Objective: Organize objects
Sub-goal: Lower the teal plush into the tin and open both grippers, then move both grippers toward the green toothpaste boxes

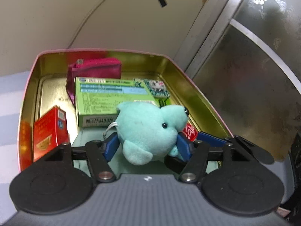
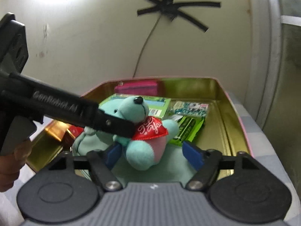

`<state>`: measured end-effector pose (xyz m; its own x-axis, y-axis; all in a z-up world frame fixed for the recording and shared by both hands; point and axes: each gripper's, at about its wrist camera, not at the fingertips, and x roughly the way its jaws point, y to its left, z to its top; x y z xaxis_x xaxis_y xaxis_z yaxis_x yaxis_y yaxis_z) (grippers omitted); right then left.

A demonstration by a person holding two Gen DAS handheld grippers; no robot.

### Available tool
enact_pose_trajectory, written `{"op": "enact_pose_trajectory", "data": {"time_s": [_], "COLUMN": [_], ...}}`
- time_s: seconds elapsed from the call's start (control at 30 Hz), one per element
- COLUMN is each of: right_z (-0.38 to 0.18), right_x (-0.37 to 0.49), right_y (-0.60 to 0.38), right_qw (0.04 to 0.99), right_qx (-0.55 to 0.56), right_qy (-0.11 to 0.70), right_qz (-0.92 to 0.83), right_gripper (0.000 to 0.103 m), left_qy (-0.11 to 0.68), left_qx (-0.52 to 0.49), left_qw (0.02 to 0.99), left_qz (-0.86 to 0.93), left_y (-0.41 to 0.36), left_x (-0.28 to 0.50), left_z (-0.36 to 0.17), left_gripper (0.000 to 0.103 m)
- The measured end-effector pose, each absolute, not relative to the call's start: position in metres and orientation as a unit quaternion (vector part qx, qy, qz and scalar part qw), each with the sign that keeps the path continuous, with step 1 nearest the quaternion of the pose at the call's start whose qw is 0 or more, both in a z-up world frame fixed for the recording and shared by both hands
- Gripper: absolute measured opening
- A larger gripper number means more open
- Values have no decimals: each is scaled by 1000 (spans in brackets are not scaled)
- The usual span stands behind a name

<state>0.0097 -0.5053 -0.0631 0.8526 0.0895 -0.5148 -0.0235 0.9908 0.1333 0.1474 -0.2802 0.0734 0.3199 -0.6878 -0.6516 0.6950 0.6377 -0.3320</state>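
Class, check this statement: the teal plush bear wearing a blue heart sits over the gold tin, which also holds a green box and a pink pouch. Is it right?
Not quite. The heart on the teal plush bear is red, as the right wrist view shows. The gold tin, green box and pink pouch stand as stated.

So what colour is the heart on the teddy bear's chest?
Red, with white cursive lettering. The heart on the teddy bear shows best in the right wrist view.

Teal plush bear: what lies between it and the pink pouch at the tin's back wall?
The green box lies between teal plush bear and pink pouch, clearest in the left wrist view.
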Motion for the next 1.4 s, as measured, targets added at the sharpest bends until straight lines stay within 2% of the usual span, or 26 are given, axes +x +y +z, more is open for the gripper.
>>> {"op": "enact_pose_trajectory", "data": {"time_s": [0.3, 0.73, 1.03, 1.4], "right_z": [-59, -38, -30, -36], "right_x": [-39, -81, -68, -38], "right_y": [-509, -470, -403, -306], "right_qw": [969, 969, 967, 954], "right_qx": [110, 149, 114, 61], "right_qy": [222, 192, 202, 235], "right_qz": [21, 47, 106, 176], "right_gripper": [85, 84, 84, 84], "left_qy": [351, 306, 312, 342], "left_qx": [41, 52, 68, 80], "left_qw": [839, 875, 905, 921], "left_qz": [-414, -372, -280, -167], "left_y": [-263, -195, -116, -23], "left_x": [106, 67, 87, 137], "left_z": [86, 100, 82, 44], "left_gripper": [67, 68, 71, 71]}}
